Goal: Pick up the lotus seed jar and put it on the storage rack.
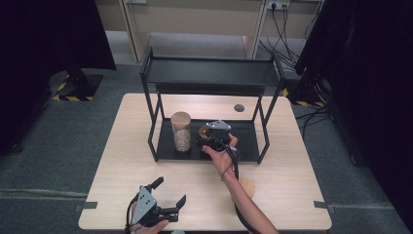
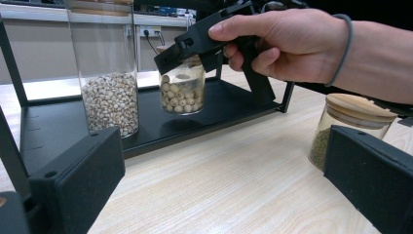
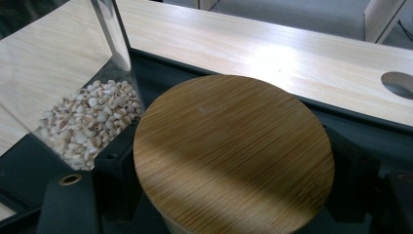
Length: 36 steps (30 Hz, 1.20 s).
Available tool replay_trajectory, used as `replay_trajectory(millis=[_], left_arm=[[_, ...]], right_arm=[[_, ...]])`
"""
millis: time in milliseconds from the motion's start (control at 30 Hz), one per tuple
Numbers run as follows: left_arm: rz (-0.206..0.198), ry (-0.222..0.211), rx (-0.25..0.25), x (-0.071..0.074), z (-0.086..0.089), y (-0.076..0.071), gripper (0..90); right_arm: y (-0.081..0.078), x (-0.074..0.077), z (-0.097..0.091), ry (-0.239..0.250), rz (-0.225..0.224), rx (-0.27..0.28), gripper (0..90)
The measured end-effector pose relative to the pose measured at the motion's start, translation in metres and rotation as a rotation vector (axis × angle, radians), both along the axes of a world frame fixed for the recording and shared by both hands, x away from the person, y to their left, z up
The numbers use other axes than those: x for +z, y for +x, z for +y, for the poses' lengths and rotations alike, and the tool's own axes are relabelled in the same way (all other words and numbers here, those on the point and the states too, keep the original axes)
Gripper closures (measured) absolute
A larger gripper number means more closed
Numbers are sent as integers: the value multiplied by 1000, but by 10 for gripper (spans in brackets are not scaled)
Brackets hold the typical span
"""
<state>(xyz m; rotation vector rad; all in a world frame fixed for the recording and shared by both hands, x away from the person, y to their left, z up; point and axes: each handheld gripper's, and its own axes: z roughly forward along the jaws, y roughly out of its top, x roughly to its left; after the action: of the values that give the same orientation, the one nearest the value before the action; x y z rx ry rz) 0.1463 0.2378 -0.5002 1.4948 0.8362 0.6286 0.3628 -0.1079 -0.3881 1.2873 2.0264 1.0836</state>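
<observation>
— Nearest the lens, what are the right tongs (image 1: 207, 139) doing?

— Clenched on the small jar (image 2: 182, 90) of pale round seeds, just under its bamboo lid (image 3: 234, 153). The jar hangs slightly above the rack's lower shelf (image 1: 248, 141).

— And the left tongs (image 1: 170, 192)?

— Released, jaws wide apart with nothing between them, low over the worktop (image 1: 122, 161) at its near edge.

— What stands around the held jar?

— Just beside it on the same shelf, a tall jar (image 1: 181, 131) of pale grain, upright, lid on. A third jar (image 2: 348, 126) with greenish contents sits on the worktop outside the black rack (image 1: 209, 73), near the right forearm.
</observation>
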Motion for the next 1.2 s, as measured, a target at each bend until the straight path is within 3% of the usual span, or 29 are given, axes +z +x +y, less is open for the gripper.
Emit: replay_trajectory(millis=[367,833,1000,1100,1200], left_arm=[[0,-1,1,0,0,0,11],[-3,0,1,0,0,-1,11],[-2,0,2,0,0,0,11],[-2,-1,2,0,0,0,11],[-2,-1,3,-1,0,0,11]], right_arm=[[9,-5,3,10,14,-25,243],[12,-8,7,-24,32,-29,238],[9,-1,6,-8,49,-50,143],[3,5,2,-4,36,-55,121],[-2,10,-7,38,40,-54,79]])
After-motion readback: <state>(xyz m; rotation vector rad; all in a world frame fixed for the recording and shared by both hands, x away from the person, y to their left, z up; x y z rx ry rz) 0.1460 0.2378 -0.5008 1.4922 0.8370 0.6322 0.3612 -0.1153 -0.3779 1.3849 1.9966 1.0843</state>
